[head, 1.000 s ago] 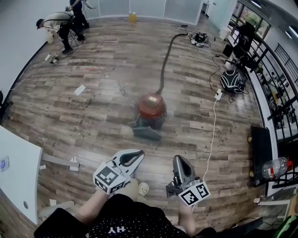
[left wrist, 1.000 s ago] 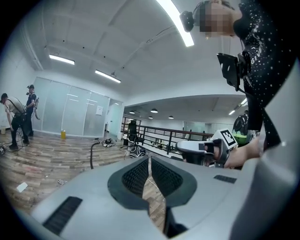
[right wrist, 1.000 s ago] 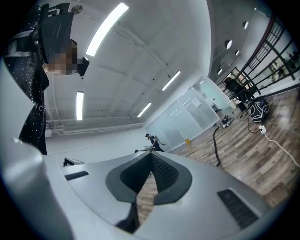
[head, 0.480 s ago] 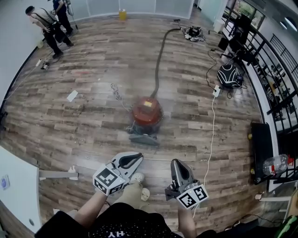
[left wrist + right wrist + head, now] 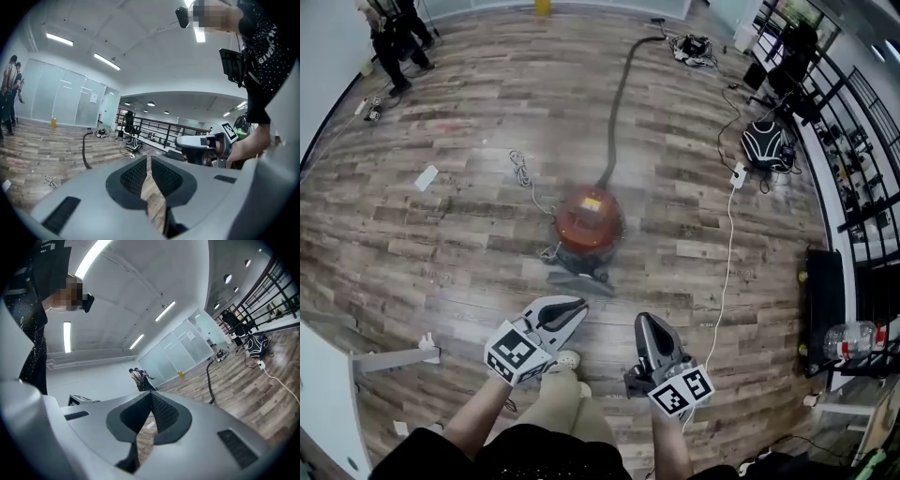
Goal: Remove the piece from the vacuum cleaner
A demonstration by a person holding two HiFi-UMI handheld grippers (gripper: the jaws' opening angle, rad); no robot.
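The red canister vacuum cleaner (image 5: 586,221) stands on the wooden floor, and its dark hose (image 5: 623,89) runs away toward the far wall. A grey base part (image 5: 577,277) sticks out at its near side. My left gripper (image 5: 576,306) and right gripper (image 5: 642,322) hover side by side short of the vacuum, both shut and empty, touching nothing. In the left gripper view the left gripper (image 5: 149,161) has its jaws together, and the hose (image 5: 85,151) and right gripper (image 5: 201,142) show beyond. In the right gripper view the right gripper (image 5: 150,398) is shut, and the hose (image 5: 209,377) is visible.
A white power cable (image 5: 727,246) crosses the floor right of the vacuum. A black backpack (image 5: 765,153), black box (image 5: 823,298), plastic bottle (image 5: 851,339) and railing line the right side. A white table corner (image 5: 321,389) sits lower left. People (image 5: 392,33) stand far left.
The view has advanced across the floor toward the vacuum, which now looks nearer. Both grippers moved forward with it, side by side, and stayed shut.
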